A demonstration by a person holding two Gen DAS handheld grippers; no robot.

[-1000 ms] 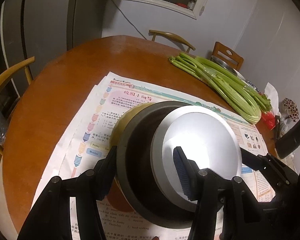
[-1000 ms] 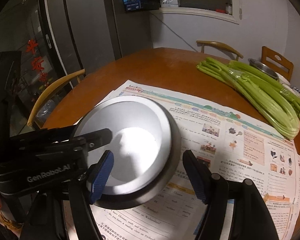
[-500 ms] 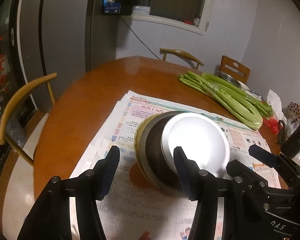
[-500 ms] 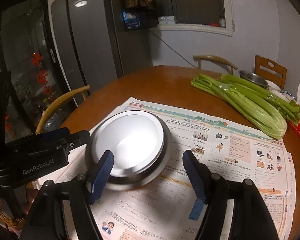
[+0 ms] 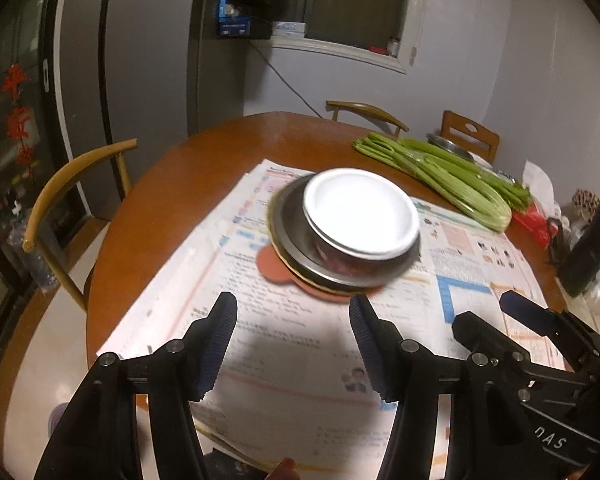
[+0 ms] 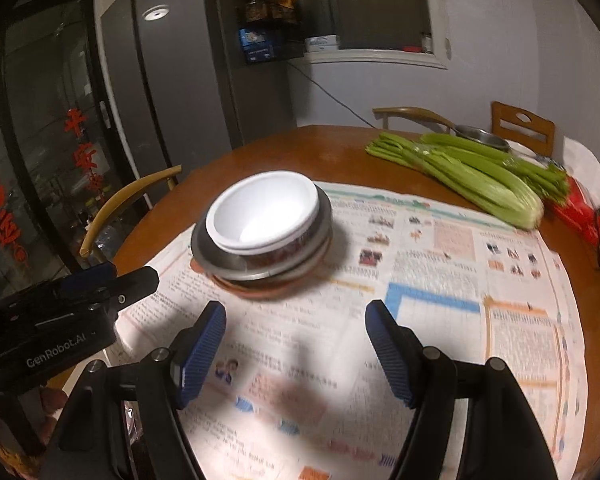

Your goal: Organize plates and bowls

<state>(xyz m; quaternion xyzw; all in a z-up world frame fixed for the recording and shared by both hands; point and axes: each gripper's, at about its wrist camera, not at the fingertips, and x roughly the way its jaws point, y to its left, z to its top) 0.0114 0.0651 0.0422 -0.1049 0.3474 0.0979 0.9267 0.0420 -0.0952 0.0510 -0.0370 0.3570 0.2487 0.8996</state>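
Observation:
A white bowl (image 5: pixel 360 212) sits nested in a steel dish (image 5: pixel 296 236), which rests on a brown plate (image 5: pixel 272 268); the stack stands on newspaper (image 5: pixel 284 344) on the round wooden table (image 5: pixel 188 168). The same stack shows in the right wrist view, with the bowl (image 6: pixel 264 212) on top of the steel dish (image 6: pixel 204 248). My left gripper (image 5: pixel 293 312) is open and empty, a short way in front of the stack. My right gripper (image 6: pixel 296 320) is open and empty, also back from the stack. The left gripper's body shows in the right wrist view (image 6: pixel 60 312).
A bunch of celery (image 5: pixel 440 176) lies at the table's far right, with a steel bowl (image 5: pixel 448 146) behind it and red packaging (image 5: pixel 534 222) beside it. Wooden chairs (image 5: pixel 68 184) stand around the table. A dark object (image 5: pixel 592 248) stands at the right edge.
Both grippers have pulled back and up from the stacked dishes, which stay on the newspaper. The stack now looks smaller and farther away in both views.

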